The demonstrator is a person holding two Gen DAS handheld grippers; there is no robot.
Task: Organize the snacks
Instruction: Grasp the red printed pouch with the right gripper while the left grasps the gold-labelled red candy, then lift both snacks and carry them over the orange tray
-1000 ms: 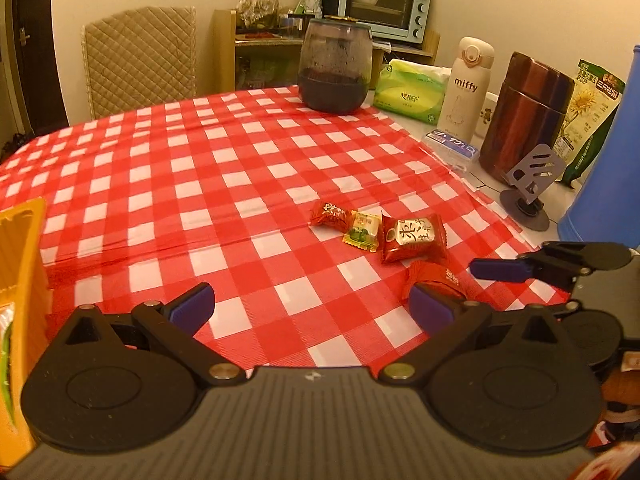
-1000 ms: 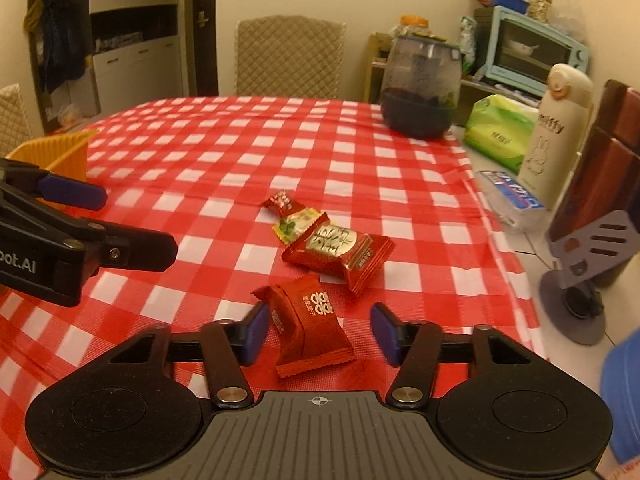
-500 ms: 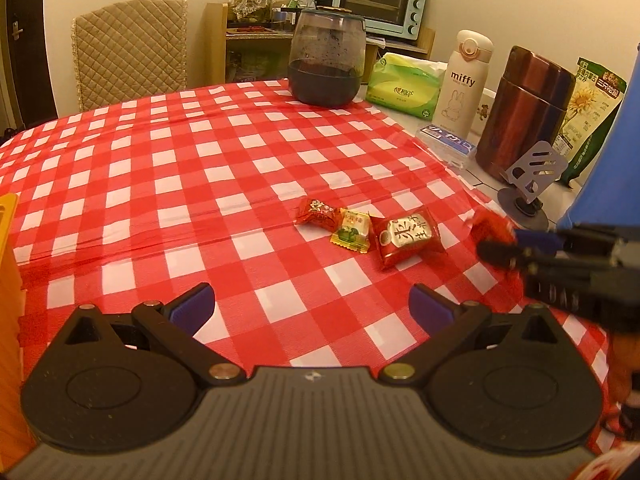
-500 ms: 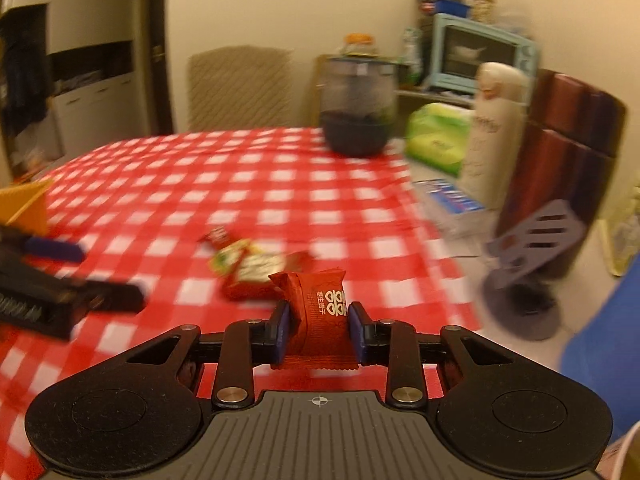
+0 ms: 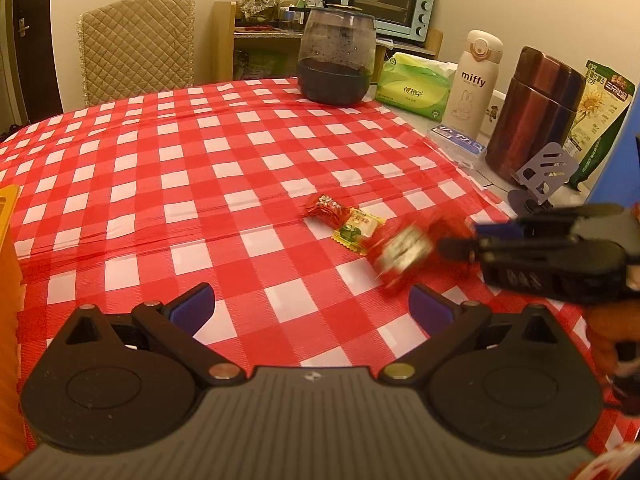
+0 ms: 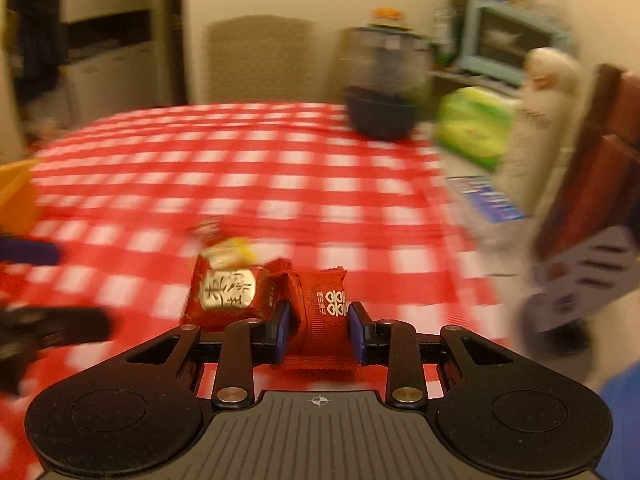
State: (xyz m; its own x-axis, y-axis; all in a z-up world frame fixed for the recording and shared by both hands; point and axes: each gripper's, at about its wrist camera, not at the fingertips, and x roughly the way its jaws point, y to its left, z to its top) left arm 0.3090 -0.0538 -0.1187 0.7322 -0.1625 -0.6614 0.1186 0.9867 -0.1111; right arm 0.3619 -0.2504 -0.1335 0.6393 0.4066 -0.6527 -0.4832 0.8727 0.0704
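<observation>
My right gripper is shut on a red snack packet with white print, held just above the red checked tablecloth. Right in front of it lie a red packet with a gold label, a yellow-green candy and a small red candy. In the left wrist view the same row shows: small red candy, yellow-green candy, and the gold-label packet, which is blurred. The right gripper comes in from the right beside that packet. My left gripper is open and holds nothing.
An orange basket stands at the left edge. At the back right are a dark jar, a green tissue pack, a white bottle, a brown flask and a grey stand. A padded chair is behind the table.
The right gripper closed on the red packet, lifted it off the cloth and carried it left up to the gold-label packet. The left gripper stayed open and nearly still.
</observation>
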